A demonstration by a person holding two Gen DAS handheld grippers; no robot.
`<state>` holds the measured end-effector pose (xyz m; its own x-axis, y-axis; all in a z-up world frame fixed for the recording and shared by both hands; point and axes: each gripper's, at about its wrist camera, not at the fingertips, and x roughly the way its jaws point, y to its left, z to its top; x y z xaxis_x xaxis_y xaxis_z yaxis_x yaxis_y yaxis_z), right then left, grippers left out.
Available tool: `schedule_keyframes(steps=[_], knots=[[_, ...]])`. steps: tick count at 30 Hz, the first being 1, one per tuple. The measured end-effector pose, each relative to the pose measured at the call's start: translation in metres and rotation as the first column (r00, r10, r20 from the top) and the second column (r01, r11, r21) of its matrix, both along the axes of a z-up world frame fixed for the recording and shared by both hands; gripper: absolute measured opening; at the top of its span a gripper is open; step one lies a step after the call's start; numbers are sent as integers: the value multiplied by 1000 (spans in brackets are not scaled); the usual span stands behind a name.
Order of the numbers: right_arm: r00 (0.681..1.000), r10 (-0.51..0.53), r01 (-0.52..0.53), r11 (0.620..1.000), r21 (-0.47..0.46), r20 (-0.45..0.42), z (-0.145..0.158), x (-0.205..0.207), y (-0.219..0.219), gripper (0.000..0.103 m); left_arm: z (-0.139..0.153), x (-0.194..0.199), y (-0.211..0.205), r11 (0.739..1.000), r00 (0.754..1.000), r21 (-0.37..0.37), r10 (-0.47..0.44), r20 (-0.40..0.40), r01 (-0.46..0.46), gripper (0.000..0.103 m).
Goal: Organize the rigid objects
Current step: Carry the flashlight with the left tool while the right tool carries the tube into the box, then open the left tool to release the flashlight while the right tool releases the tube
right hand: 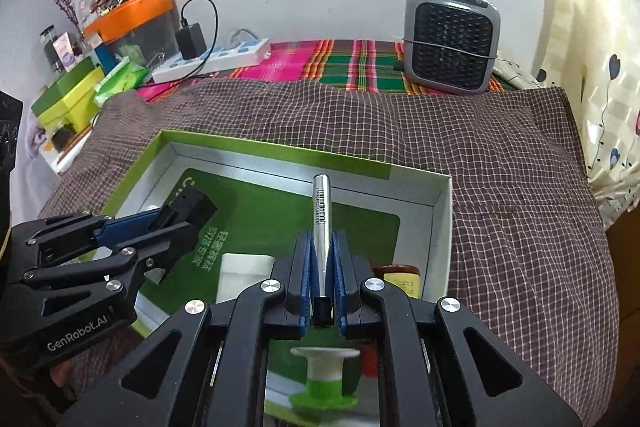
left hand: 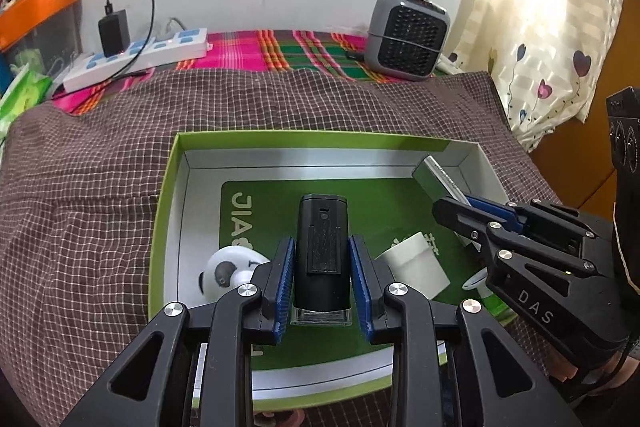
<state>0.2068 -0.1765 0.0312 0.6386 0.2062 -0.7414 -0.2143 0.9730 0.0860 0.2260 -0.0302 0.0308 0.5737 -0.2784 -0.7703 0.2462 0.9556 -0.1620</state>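
Observation:
My left gripper (left hand: 322,247) is shut on a black rectangular bottle-like object (left hand: 322,251) with a clear base, held over the green box (left hand: 168,187). My right gripper (right hand: 322,243) is shut on a silver cylinder with a barcode (right hand: 322,207), held over the box's right part (right hand: 442,227). In the left wrist view the right gripper (left hand: 460,207) holds the silver cylinder (left hand: 436,173) near the box's far right corner. In the right wrist view the left gripper (right hand: 176,219) holds the black object (right hand: 192,205). Inside the box lie a white block (left hand: 416,267), a white panda-like figure (left hand: 226,271) and a green-and-white spool (right hand: 324,375).
A brown checked cloth (right hand: 500,167) covers the table. A grey fan heater (right hand: 452,43) stands at the back right. A power strip with a black adapter (right hand: 212,57) lies at the back left. Boxes and clutter (right hand: 72,95) stand at the far left. A small brown-capped jar (right hand: 400,279) sits in the box.

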Motion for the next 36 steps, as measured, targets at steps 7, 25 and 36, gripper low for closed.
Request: schedule_keyframes(steps=[7, 25, 36], knots=[[1000, -2, 2, 999, -42, 9, -5, 4, 5, 11, -4, 4, -2, 1000, 1000, 8, -6, -5, 6, 26], [1000, 13, -13, 1000, -6, -21, -12, 7, 5, 11, -7, 5, -2, 1000, 1000, -3, -7, -14, 7, 26], [1000, 1, -1, 1000, 11, -14, -8, 2, 3, 14, -2, -1, 2, 1000, 1000, -17, 0, 2, 0, 32]])
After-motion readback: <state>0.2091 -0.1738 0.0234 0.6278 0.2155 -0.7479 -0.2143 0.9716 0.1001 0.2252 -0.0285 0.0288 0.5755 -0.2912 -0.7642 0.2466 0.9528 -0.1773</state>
